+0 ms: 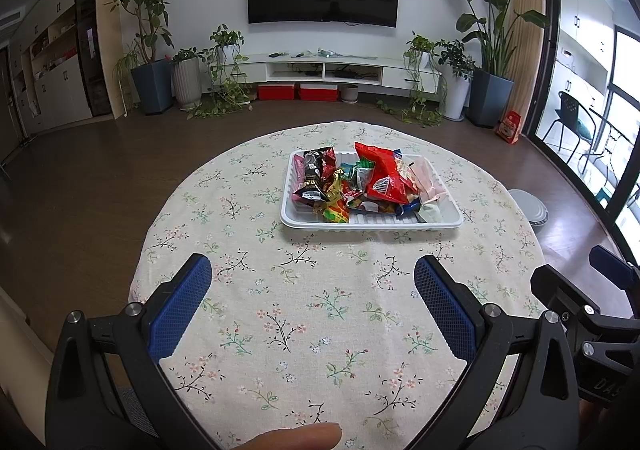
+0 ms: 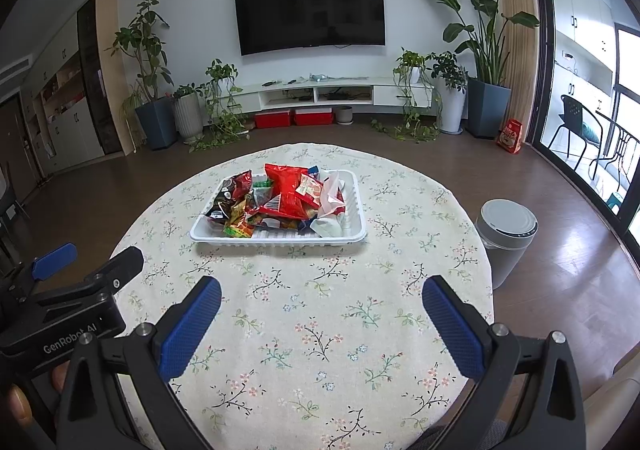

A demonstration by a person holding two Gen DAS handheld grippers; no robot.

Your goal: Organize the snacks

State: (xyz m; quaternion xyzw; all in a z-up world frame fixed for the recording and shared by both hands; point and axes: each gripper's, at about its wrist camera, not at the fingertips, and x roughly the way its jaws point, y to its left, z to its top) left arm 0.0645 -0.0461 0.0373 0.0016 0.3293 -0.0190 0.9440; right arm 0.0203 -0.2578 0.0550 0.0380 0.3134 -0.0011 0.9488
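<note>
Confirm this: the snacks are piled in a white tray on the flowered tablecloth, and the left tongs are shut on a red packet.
Not quite. The snacks are piled in the white tray on the flowered tablecloth, but the left tongs are open and hold nothing. The left wrist view shows them apart, well short of the tray.

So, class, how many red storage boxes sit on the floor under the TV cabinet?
2: left red box and right red box, side by side beneath the white cabinet. None seems hidden.
</note>
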